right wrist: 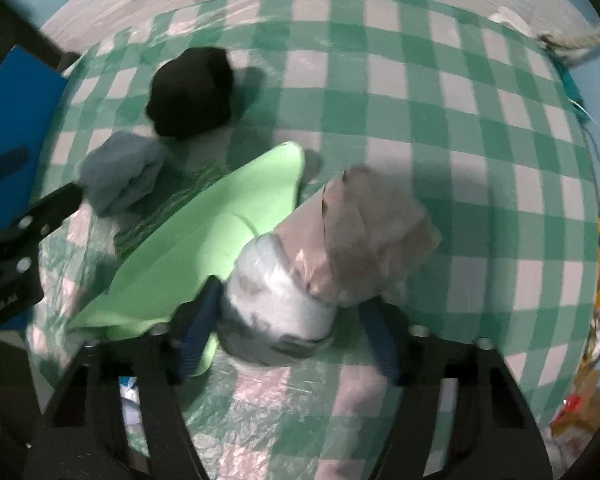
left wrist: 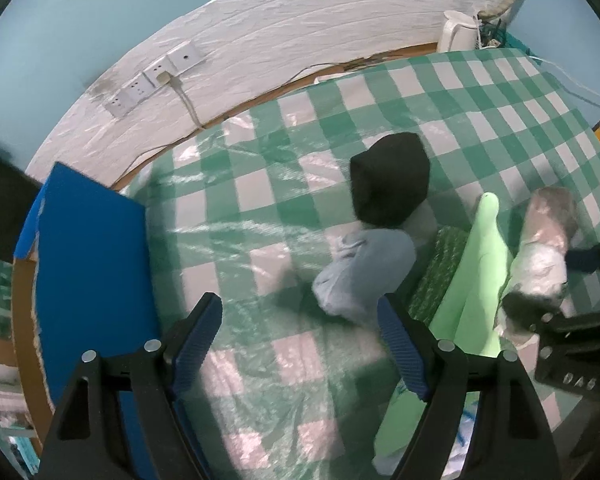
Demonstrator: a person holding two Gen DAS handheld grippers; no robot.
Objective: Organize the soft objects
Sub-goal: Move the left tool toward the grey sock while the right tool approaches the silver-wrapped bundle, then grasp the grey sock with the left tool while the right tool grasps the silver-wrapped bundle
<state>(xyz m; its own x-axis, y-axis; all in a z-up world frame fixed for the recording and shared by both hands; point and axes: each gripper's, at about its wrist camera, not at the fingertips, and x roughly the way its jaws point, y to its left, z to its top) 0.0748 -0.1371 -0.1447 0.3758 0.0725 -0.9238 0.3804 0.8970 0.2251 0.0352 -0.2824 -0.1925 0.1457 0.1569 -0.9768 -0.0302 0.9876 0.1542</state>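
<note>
The right gripper (right wrist: pixel 288 320) is straddling the plastic-wrapped bundle (right wrist: pixel 320 264), jaws spread (left gripper (left wrist: pixel 300 344) likewise released), beside the green cloth (right wrist: pixel 204 248).

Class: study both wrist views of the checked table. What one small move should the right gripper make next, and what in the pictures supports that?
Probably close the right gripper. Its jaws stand open on either side of the plastic-wrapped bundle, which already sits between the fingers but does not look gripped. The left gripper is open over bare tablecloth, beside the blue-grey cloth.

blue box (left wrist: pixel 88 264): cut off at left | wrapped bundle (right wrist: pixel 320 264): motion-blurred, contents unclear | kettle (left wrist: pixel 458 32): partly hidden
</note>
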